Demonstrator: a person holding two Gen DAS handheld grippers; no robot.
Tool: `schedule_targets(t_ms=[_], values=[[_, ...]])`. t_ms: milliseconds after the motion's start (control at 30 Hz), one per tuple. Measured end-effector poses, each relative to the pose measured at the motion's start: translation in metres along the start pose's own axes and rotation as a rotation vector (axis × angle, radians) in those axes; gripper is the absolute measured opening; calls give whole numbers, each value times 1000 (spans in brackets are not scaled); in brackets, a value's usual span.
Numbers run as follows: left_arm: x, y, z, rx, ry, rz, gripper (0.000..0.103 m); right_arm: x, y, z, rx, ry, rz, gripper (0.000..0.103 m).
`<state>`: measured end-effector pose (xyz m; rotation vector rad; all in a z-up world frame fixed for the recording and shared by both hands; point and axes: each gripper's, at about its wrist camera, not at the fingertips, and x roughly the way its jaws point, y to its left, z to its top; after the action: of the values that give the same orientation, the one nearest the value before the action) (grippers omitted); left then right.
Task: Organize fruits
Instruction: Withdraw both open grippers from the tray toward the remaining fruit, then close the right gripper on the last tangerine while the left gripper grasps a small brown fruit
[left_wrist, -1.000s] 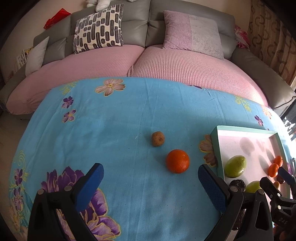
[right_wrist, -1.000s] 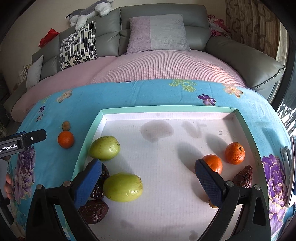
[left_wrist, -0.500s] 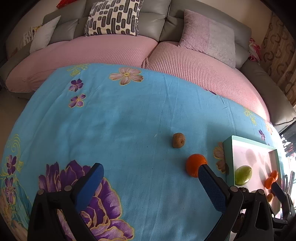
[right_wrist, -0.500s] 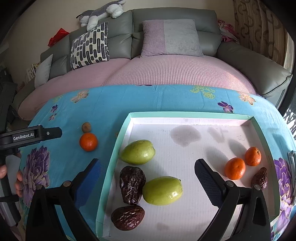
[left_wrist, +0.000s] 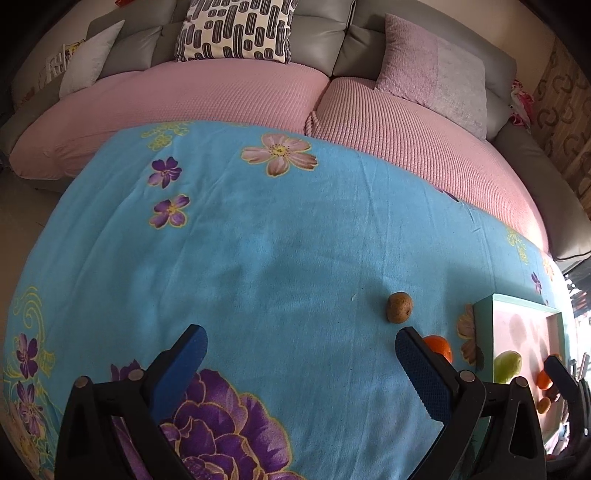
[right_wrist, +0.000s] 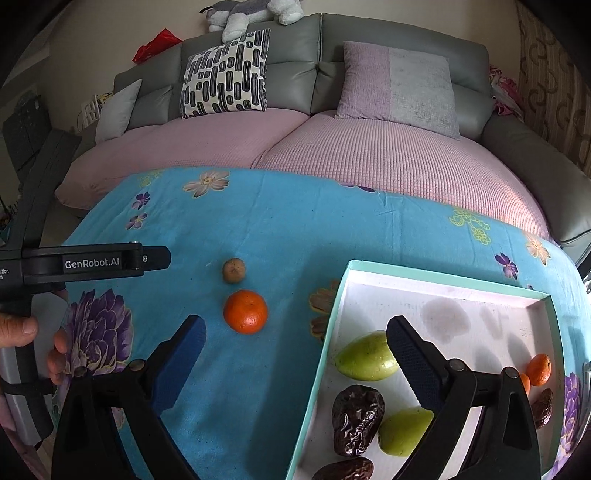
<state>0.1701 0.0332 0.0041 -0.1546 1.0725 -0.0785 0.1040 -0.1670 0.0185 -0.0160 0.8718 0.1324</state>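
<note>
Left gripper (left_wrist: 301, 363): blue-padded fingers spread wide, nothing between them, above the blue floral tablecloth (left_wrist: 258, 240).
Right gripper (right_wrist: 295, 354): fingers also spread wide and empty; its left finger is over the cloth, its right finger over the tray.
Tangerine on the cloth (right_wrist: 245, 311): just ahead of the right gripper's left fingertip, slightly inward of it; in the left wrist view it (left_wrist: 439, 347) is partly hidden behind the left gripper's right finger.
Small brown round fruit (right_wrist: 233, 270): just beyond the tangerine, apart from it; in the left wrist view it (left_wrist: 399, 307) lies ahead of the right fingertip.
Tray (right_wrist: 334, 306): mint-rimmed, white inside, under and beyond the right gripper's right finger.
Tray contents: a green fruit (right_wrist: 364, 356) beside the right finger's inner edge, a second green fruit (right_wrist: 400, 432) nearer the camera, a dark wrinkled date (right_wrist: 356, 417) between them, another date (right_wrist: 343, 472) at the bottom edge, and a small tangerine (right_wrist: 539, 369) and a date (right_wrist: 543, 406) outside that finger.
Person's hand (right_wrist: 26, 332): grips the left gripper's handle, far outside the right gripper's left finger.
</note>
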Motion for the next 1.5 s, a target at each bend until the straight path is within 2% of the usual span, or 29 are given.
schedule_targets(t_ms=[33, 133, 267, 400, 467, 667, 733, 933, 1100, 1267, 1333, 1500], values=[[0, 1, 3, 1, -4, 6, 103, 5, 3, 2, -5, 13, 8, 88], [5, 6, 11, -1, -2, 29, 103, 22, 10, 4, -11, 59, 26, 86], [16, 16, 16, -16, 14, 61, 103, 43, 16, 6, -9, 107, 57, 69], [25, 19, 18, -25, 28, 45, 103, 61, 19, 8, 14, 140, 96, 67], [27, 18, 19, -23, 33, 30, 103, 68, 21, 9, 15, 152, 102, 57], [31, 13, 20, -23, 39, 5, 103, 78, 25, 10, 16, 171, 112, 49], [31, 11, 19, -20, 38, 5, 103, 79, 26, 10, 18, 173, 129, 41], [30, 11, 19, -33, 33, 3, 102, 65, 23, 5, 15, 143, 135, 40], [31, 4, 19, -53, 27, -64, 100, 40, 8, 1, 48, 95, 106, 40], [36, -21, 15, 0, 50, -128, 87, 8, -12, -3, 90, 35, 64, 40], [37, -34, 13, 34, 47, -148, 77, -3, -20, -5, 101, 15, 44, 40], [47, -62, 7, 106, 62, -155, 63, -23, -41, -12, 141, -13, 1, 40]])
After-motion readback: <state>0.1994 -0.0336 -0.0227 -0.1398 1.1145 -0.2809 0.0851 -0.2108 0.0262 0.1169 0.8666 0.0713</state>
